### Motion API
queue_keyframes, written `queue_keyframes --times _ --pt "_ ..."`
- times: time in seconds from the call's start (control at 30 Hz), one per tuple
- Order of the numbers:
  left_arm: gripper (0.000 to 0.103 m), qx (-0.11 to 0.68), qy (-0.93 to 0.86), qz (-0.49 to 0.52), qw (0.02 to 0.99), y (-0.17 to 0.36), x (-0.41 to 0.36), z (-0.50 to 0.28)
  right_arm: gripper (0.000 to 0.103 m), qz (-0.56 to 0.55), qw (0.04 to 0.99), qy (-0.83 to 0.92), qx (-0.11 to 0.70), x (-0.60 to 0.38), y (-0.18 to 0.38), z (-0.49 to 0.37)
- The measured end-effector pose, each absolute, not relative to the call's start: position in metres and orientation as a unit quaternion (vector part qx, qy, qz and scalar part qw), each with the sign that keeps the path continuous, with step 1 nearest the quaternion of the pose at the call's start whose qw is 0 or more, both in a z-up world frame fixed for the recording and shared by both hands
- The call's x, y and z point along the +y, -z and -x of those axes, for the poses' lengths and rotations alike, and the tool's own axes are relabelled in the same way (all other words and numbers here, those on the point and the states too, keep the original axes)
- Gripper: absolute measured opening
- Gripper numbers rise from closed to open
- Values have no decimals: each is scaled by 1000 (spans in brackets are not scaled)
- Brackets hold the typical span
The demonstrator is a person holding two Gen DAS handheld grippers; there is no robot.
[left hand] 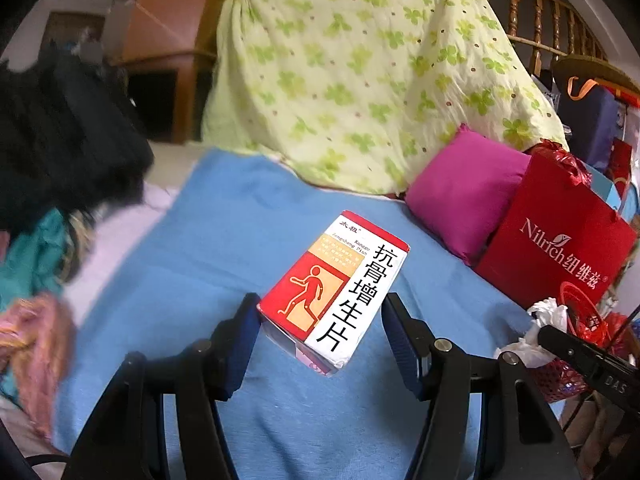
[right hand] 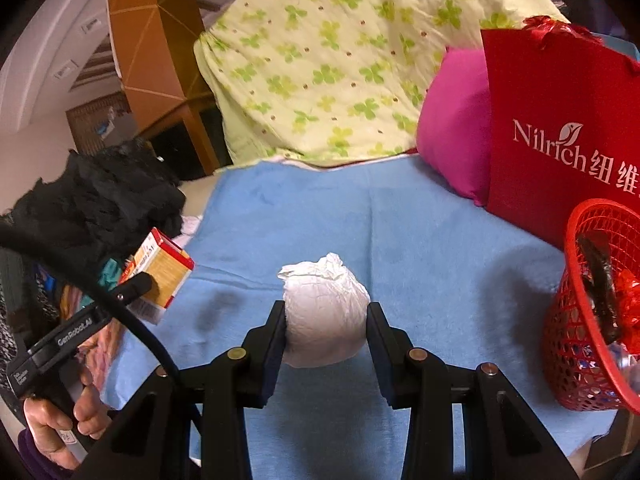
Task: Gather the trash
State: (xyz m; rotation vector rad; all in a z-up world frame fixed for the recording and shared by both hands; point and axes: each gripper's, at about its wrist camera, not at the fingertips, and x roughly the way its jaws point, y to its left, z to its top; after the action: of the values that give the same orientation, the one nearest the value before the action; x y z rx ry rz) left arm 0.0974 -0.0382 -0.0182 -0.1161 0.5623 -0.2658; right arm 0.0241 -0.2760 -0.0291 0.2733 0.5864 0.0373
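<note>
Right wrist: right claw [right hand: 326, 320] clamped the tissue wad [right hand: 326, 312]; left claw [left hand: 320, 312] held the medicine box [left hand: 334, 284]. Clear the red basket [right hand: 576, 320] rim before releasing.

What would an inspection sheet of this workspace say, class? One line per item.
Surface: blue blanket, mostly bare.
Job's things: medicine box and paper wad both gripped; red basket at right holds trash.
Clutter: red bag, pink pillow, black garment.
Grippers: left gripper shut on medicine box; right gripper shut on paper wad.
Cables: black cable by the hand.
Surroundings: green-patterned sheet, wooden railing.
</note>
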Motion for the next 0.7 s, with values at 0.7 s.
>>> queue_keyframes --times 0.7 --pt "64 242 99 -8 965 -31 -71 -47 42 -159 956 -43 242 -281 0 17"
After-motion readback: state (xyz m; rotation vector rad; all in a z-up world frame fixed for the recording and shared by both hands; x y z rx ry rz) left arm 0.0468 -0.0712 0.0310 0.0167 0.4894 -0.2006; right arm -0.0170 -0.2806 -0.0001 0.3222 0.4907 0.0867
